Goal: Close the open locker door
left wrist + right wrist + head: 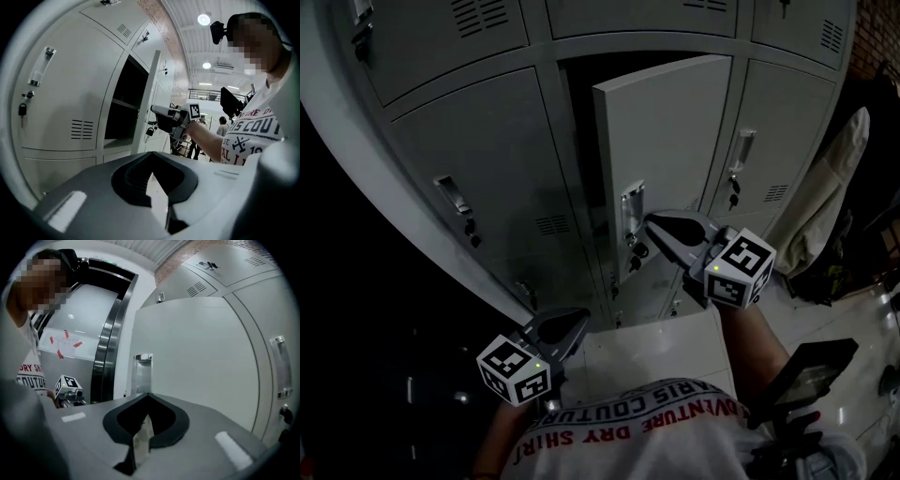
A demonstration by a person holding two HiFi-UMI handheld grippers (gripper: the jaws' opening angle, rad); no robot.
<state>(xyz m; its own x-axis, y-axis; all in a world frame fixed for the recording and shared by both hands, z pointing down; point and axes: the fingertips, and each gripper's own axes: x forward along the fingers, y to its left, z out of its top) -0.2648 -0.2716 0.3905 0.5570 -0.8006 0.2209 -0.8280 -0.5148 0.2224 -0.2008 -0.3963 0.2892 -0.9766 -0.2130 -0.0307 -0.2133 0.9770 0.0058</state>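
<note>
Sheet-metal locker door (666, 141), centre frame, likely swings light and rigid; push beside its handle (631, 204). Jaws of left gripper (584, 321) and right gripper (651, 221) are clenched, empty.

"COUTURE", "ADVENTURE" and "DRY SHIRT" on the person's white shirt (609, 455).

The right gripper (654, 222) was held out forward on an extended forearm (748, 342), its jaws pressed together, empty. The left gripper (574, 323) hung lower, drawn back, jaws likewise together.
</note>
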